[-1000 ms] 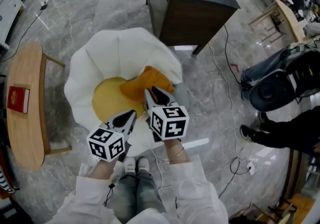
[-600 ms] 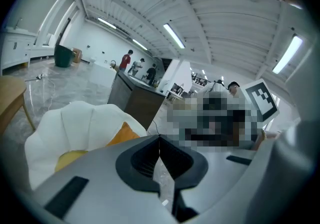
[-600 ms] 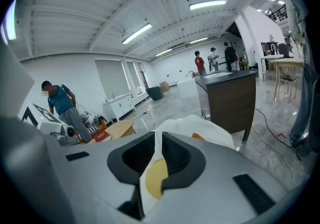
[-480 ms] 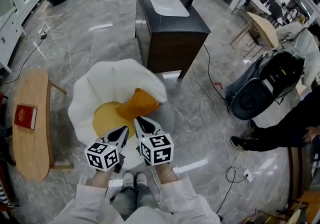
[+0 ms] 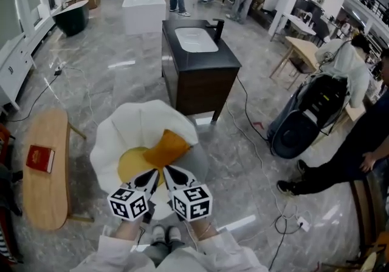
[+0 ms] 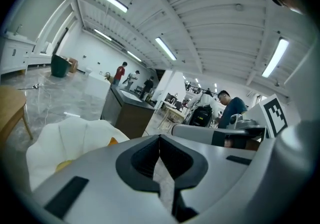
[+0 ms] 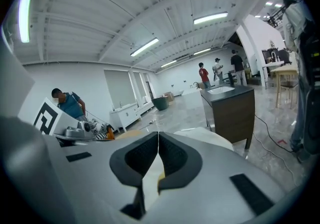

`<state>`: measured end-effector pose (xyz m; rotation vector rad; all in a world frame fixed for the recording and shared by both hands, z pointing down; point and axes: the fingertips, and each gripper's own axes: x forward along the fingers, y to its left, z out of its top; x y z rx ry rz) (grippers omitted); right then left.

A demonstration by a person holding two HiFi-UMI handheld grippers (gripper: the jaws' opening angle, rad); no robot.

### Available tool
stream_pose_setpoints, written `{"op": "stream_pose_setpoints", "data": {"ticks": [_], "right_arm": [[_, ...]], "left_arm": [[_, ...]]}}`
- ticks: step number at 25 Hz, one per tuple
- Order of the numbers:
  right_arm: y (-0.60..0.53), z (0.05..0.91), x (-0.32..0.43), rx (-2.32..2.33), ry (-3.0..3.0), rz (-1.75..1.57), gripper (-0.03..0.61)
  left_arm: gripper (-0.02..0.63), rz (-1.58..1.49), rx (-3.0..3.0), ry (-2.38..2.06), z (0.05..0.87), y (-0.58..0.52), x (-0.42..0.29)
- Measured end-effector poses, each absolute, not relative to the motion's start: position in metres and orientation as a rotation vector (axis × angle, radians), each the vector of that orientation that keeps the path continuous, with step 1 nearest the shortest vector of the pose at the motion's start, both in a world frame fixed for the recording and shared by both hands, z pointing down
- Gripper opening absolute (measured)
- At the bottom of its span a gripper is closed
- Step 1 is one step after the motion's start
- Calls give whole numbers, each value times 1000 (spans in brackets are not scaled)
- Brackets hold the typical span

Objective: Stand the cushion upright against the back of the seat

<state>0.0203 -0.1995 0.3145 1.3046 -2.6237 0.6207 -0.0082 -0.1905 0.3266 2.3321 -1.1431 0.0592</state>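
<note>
The orange cushion (image 5: 165, 146) stands tilted against the back of the white shell-shaped chair (image 5: 140, 125), beside the round yellow seat pad (image 5: 132, 166). Both grippers hover in front of the chair, apart from the cushion. My left gripper (image 5: 152, 175) is shut with nothing in it. My right gripper (image 5: 171, 172) has just been closing and now stands shut, with nothing between its jaws. In the left gripper view the jaws of the left gripper (image 6: 160, 138) meet above the chair (image 6: 65, 138), and a sliver of the cushion (image 6: 113, 141) shows. In the right gripper view the right gripper (image 7: 158, 136) is shut too.
A dark vanity cabinet with a white sink (image 5: 197, 73) stands just behind the chair. A wooden side table (image 5: 45, 167) with a red book (image 5: 40, 158) is at the left. A black machine (image 5: 310, 116), a person (image 5: 358, 143) and floor cables (image 5: 261, 143) lie right.
Both grippers rose and drew back from the chair. The right gripper came away from the cushion, which stays leaning on the chair back. The head view lifted and shows more of the room.
</note>
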Motion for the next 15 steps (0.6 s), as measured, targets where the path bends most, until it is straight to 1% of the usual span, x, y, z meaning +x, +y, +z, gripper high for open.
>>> {"op": "stream_pose_setpoints", "data": {"ticks": [7, 15], "right_arm": [[-165, 275, 20, 1224, -2684, 530, 14], [-141, 279, 22, 1214, -2667, 544, 12]], "left_arm": [[6, 56, 2416, -1105, 295, -165, 5], [6, 104, 2472, -1101, 289, -146, 1]]}}
